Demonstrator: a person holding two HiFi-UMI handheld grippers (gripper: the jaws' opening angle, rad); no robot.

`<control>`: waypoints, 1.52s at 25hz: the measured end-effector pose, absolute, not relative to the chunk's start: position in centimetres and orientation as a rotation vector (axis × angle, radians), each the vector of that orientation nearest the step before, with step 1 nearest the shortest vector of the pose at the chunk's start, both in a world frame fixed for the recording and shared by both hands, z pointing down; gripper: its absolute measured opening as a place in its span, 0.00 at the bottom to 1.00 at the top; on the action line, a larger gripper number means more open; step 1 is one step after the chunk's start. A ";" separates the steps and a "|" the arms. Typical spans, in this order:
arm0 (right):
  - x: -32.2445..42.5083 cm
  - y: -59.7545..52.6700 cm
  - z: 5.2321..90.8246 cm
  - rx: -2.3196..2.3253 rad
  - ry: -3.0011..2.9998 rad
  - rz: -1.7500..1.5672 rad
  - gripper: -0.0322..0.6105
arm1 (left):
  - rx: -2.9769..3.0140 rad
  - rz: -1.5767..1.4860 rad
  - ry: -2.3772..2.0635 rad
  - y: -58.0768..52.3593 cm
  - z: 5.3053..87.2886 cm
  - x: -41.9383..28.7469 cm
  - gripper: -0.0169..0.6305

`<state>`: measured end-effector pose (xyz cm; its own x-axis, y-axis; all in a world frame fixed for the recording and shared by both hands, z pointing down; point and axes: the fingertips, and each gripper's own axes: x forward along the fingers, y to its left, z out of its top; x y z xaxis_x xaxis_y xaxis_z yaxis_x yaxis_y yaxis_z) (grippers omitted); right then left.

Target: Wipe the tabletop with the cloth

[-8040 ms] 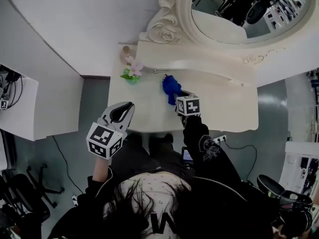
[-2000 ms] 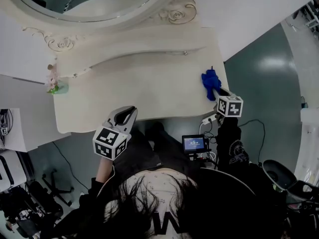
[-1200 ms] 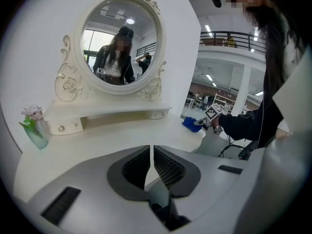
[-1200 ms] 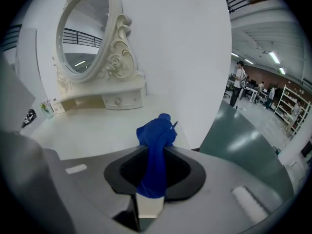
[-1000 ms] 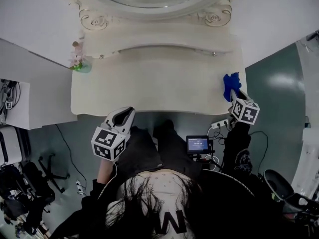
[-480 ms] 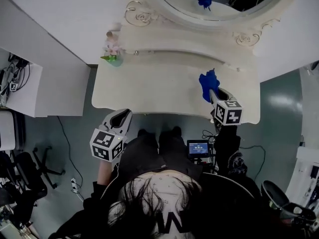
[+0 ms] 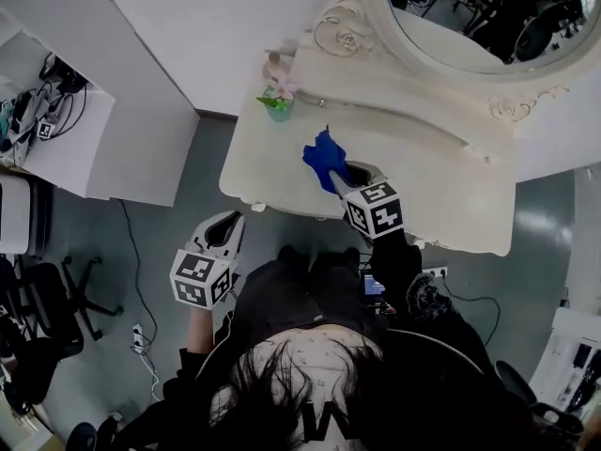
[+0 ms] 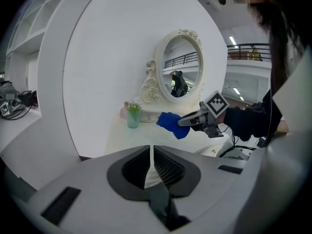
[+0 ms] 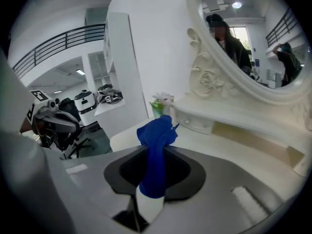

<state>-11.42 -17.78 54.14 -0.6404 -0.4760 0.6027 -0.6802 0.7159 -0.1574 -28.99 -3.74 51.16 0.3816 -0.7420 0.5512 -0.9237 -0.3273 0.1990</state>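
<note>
Overhead, the right gripper (image 7: 344,174) holds the blue cloth (image 7: 324,156) over the table's (image 7: 441,200) front-left part, while the left gripper (image 7: 225,225) hangs off the table's front edge. From the left gripper view, its jaws sit pressed together, empty, short of the table. From the right gripper view, its jaws clamp the bunched cloth above the table.

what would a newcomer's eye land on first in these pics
The vivid blue cloth, clamped in the right hand-held gripper, stands out over the front left part of the cream dressing table. Behind it rises an ornate oval mirror, with a small cup of flowers at the table's left rear corner. The left hand-held gripper is shut and empty, off the table's edge.
</note>
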 end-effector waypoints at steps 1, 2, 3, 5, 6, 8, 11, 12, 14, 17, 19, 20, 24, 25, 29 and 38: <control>-13.7 -17.4 54.4 0.835 -2.399 0.497 0.19 | 2.156 0.498 -1.439 -3.4 51.2 -29.7 0.03; -15.9 -17.0 54.7 0.792 -2.408 0.488 0.19 | 2.148 0.495 -1.447 -2.9 51.3 -30.4 0.03; -17.9 -16.5 55.1 0.752 -2.414 0.482 0.19 | 2.139 0.492 -1.455 -2.5 51.3 -31.0 0.03; -21.5 -15.6 56.0 0.680 -2.416 0.474 0.19 | 2.118 0.490 -1.472 -1.6 51.5 -32.2 0.03; -23.1 -15.1 56.6 0.647 -2.413 0.470 0.19 | 2.107 0.489 -1.481 -1.1 51.6 -32.9 0.03; -25.8 -14.3 57.8 0.588 -2.402 0.461 0.19 | 2.082 0.484 -1.499 -0.2 51.8 -34.1 0.03; -28.6 -13.4 60.0 0.524 -2.366 0.449 0.19 | 2.044 0.475 -1.530 1.1 52.1 -35.8 0.03; -29.2 -13.2 60.8 0.510 -2.346 0.442 0.19 | 2.033 0.472 -1.540 1.4 52.1 -36.4 0.03; -29.6 -13.0 62.5 0.493 -2.299 0.421 0.19 | 2.016 0.467 -1.553 1.9 52.3 -37.2 0.03; -29.1 -13.1 64.3 0.496 -2.263 0.399 0.19 | 2.009 0.461 -1.551 2.1 52.4 -37.9 0.03; -28.3 -13.1 64.5 0.509 -2.255 0.412 0.19 | 2.017 0.462 -1.541 1.8 52.6 -37.9 0.03; -27.8 -13.2 64.5 0.516 -2.250 0.419 0.19 | 2.024 0.465 -1.534 1.6 52.7 -37.9 0.03; -25.3 -13.4 64.6 0.540 -2.234 0.420 0.19 | 2.073 0.479 -1.494 0.2 52.7 -36.7 0.03; -24.4 -13.4 64.7 0.548 -2.229 0.426 0.19 | 2.091 0.479 -1.483 -0.2 52.5 -36.0 0.03; -20.2 -13.9 64.7 0.594 -2.218 0.460 0.19 | 2.159 0.492 -1.440 -1.7 51.6 -33.0 0.03; -6.3 -14.1 64.9 0.767 -2.176 0.546 0.19 | 2.228 0.474 -1.399 -4.7 49.9 -24.4 0.03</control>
<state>-6.29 -14.12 64.85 -0.5375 -0.3492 0.7675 -0.6704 0.7291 -0.1378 -24.41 -4.67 49.92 0.4219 -0.7455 0.5159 -0.9056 -0.3736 0.2008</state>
